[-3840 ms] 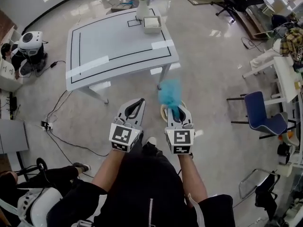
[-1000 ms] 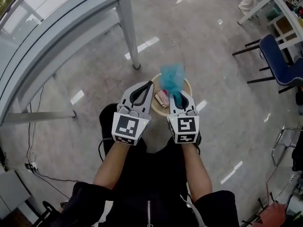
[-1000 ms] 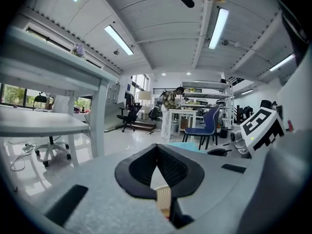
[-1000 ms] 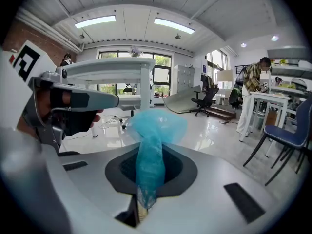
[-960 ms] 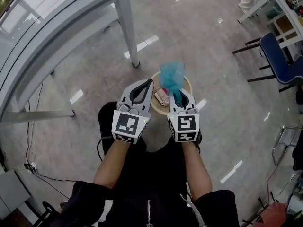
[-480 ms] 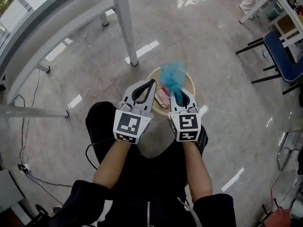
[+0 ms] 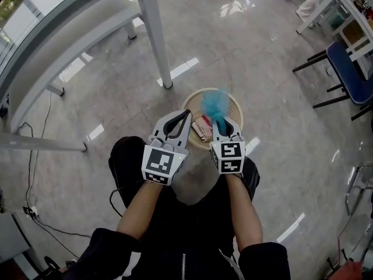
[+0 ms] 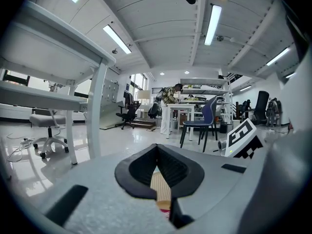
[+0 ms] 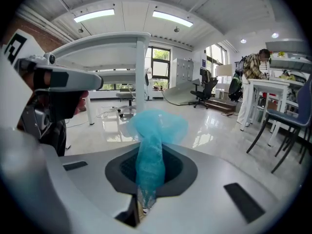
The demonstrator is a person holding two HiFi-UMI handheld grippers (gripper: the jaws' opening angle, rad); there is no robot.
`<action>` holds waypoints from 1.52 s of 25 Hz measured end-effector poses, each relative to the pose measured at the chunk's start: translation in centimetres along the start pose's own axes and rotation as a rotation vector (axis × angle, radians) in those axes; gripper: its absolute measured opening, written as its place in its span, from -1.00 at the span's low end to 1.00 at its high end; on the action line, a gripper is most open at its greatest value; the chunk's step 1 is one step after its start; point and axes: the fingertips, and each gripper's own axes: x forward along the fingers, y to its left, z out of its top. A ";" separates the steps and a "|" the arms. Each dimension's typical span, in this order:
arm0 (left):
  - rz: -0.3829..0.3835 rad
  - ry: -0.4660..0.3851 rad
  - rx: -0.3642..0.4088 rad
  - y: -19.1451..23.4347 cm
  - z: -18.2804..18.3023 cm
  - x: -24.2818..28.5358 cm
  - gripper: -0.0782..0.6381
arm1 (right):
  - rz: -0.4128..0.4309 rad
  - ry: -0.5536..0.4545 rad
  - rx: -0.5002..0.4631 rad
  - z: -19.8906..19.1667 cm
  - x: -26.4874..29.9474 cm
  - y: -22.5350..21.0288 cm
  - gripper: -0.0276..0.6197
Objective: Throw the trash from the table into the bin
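A crumpled blue mesh piece of trash [image 7: 215,102] [image 9: 152,130] sticks up out of my right gripper [image 7: 218,121] [image 9: 148,152], which is shut on it. It hangs right over the round beige bin [image 7: 231,105] on the floor, which holds pink and pale scraps [image 7: 202,127]. My left gripper [image 7: 185,116] [image 8: 157,148] is level with it, just to the left, over the bin's near left rim. Its jaws meet at the tips with nothing between them. A strip of the bin [image 8: 161,188] shows through the gap behind those tips.
A white table's leg [image 7: 154,37] stands just beyond the bin, with the tabletop [image 7: 52,45] at upper left. A blue chair [image 7: 349,60] is at the far right. Cables [image 7: 36,156] run over the glossy floor on the left. My knees are below the grippers.
Both grippers have sunk toward the bin, the right one still carrying the blue mesh. The bin now lies closer under the fingertips, and the table leg has shifted up the view.
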 end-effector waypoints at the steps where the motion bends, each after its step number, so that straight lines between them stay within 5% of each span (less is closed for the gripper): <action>1: -0.001 0.005 -0.002 0.0 -0.3 0.1 -0.77 | 0.003 0.016 0.002 -0.6 0.5 -0.1 -0.84; 11: -0.023 0.045 -0.020 0.4 -3.2 1.0 -0.77 | 0.009 0.199 -0.042 -5.7 3.7 0.1 -0.84; 25: -0.060 0.046 -0.006 -0.3 -3.6 1.1 -0.77 | -0.003 0.248 -0.094 -7.3 3.4 -0.4 -0.81; 34: -0.074 0.042 0.000 -0.9 -3.6 1.2 -0.77 | -0.029 0.217 -0.102 -7.1 3.1 -1.1 -0.15; 38: -0.081 0.042 0.001 -1.0 -3.7 1.3 -0.77 | -0.043 0.190 -0.082 -6.9 2.6 -1.4 -0.10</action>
